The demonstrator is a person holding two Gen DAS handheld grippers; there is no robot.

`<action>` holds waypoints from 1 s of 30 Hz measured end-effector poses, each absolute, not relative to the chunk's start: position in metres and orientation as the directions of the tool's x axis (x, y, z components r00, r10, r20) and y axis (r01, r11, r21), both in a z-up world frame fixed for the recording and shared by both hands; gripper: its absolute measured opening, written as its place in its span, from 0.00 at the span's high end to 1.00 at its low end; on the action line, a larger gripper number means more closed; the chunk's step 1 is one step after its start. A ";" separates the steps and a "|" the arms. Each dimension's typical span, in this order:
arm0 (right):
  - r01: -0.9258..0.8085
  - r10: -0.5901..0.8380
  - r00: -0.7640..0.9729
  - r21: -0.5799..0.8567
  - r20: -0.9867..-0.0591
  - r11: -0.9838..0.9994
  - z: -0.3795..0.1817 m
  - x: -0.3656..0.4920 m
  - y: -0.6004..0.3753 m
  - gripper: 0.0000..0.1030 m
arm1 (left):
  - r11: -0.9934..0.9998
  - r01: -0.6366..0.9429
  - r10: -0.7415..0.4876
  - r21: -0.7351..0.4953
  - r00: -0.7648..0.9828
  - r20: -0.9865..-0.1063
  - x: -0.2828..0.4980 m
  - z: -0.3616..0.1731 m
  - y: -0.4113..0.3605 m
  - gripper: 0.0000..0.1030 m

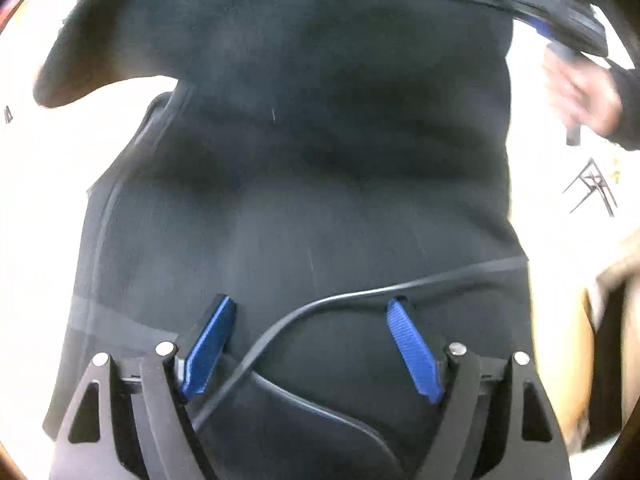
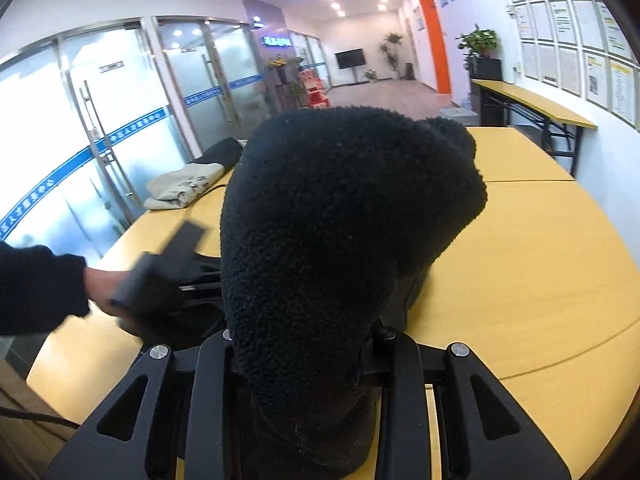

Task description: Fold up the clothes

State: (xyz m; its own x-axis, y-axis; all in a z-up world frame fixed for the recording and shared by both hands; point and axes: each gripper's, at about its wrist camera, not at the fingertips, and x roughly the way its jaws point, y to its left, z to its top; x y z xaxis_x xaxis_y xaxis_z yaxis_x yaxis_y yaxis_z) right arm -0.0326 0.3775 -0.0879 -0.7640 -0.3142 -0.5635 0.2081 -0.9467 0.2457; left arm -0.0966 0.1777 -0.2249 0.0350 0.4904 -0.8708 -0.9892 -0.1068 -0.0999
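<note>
A black fleece garment [image 1: 304,152] lies spread below my left gripper [image 1: 312,344], which is open, its blue fingertips [image 1: 208,348] apart just above the cloth with nothing between them. A thin black cable [image 1: 304,312] crosses between them. My right gripper [image 2: 308,360] is shut on a thick fold of the same black fleece [image 2: 344,216], which bulges up and hides its fingertips. The right gripper and the hand holding it show blurred at the upper right of the left wrist view [image 1: 560,28]. The left gripper shows blurred at the left of the right wrist view [image 2: 160,280].
The garment rests on a yellow wooden table [image 2: 540,280]. A folded beige and black garment [image 2: 188,184] lies at the table's far left edge. Glass doors [image 2: 100,128] stand to the left. A narrow side table [image 2: 536,108] stands along the right wall.
</note>
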 end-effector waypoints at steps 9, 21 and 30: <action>0.301 -0.377 -0.745 0.228 -0.550 -0.926 -0.102 -0.047 0.340 0.73 | -0.157 -0.980 0.467 -0.118 0.032 -0.884 -0.100 -0.206 0.106 0.12; 0.503 -0.475 -0.643 0.137 -0.600 -0.853 -0.118 -0.036 0.237 0.73 | -0.164 -0.979 0.524 -0.121 0.018 -0.851 -0.073 -0.183 0.047 0.11; 0.570 -0.446 -0.628 0.014 -0.638 -0.822 -0.157 -0.027 0.222 0.73 | -0.232 -0.966 0.507 -0.112 -0.021 -0.861 -0.054 -0.136 -0.008 0.22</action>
State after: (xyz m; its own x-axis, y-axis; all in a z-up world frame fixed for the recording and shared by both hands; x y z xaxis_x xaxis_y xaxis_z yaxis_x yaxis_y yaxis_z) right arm -0.0274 0.2216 -0.1567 -0.6278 -0.4460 -0.6379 0.5698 -0.8217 0.0137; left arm -0.0536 -0.0075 -0.1364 -0.0214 0.5074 -0.8615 -0.9663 -0.2316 -0.1124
